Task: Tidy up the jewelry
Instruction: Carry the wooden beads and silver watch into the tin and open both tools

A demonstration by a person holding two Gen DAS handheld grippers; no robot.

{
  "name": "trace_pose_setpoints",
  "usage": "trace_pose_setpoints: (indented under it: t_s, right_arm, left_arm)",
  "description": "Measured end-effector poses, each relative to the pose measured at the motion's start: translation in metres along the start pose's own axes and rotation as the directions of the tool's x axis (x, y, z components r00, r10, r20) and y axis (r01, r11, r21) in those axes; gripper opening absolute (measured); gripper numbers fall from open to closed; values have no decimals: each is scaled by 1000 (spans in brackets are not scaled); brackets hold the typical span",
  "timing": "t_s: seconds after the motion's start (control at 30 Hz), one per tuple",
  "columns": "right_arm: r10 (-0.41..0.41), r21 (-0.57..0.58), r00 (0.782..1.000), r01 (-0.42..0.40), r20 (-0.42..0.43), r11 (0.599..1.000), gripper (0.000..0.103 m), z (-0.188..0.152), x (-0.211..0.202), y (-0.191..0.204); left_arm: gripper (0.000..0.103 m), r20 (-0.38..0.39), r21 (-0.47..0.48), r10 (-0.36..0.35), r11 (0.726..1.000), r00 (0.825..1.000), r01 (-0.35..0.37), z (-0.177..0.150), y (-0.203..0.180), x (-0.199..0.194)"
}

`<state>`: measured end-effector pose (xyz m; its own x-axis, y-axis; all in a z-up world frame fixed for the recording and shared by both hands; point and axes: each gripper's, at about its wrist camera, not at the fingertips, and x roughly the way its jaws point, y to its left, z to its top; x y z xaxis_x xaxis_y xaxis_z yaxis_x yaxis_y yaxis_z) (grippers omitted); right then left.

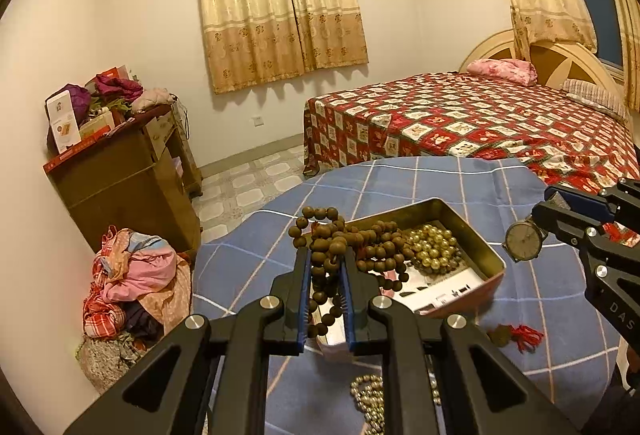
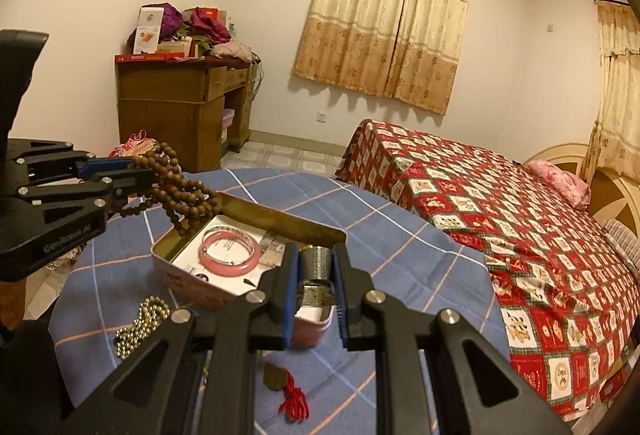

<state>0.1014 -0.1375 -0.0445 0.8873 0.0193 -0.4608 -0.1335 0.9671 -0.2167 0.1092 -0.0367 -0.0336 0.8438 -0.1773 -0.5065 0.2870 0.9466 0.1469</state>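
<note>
Now wooden beads (image 1: 340,247) clenched in left claw (image 1: 326,263), watch (image 1: 523,240) in right claw (image 2: 316,271).

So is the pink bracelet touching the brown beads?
Apart. In the right wrist view the pink bracelet lies flat in the tin, with bare paper between it and the brown beads hanging from the left hand-held gripper.
</note>
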Motion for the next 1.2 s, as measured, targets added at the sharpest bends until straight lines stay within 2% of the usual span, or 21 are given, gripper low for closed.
trace_pose_setpoints:
  t_s: [0.63, 1.2]
  right_arm:
    - [-1, -6, 999, 1, -53, 1000, 19, 20, 48, 5]
    - [28, 47, 994, -23, -109, 999, 19, 21, 82, 4]
  left_arm:
    - [13, -39, -18, 1, 1000, 999, -2, 18, 5, 47]
    - [13, -78, -19, 13, 1000, 997, -15, 16, 1, 80]
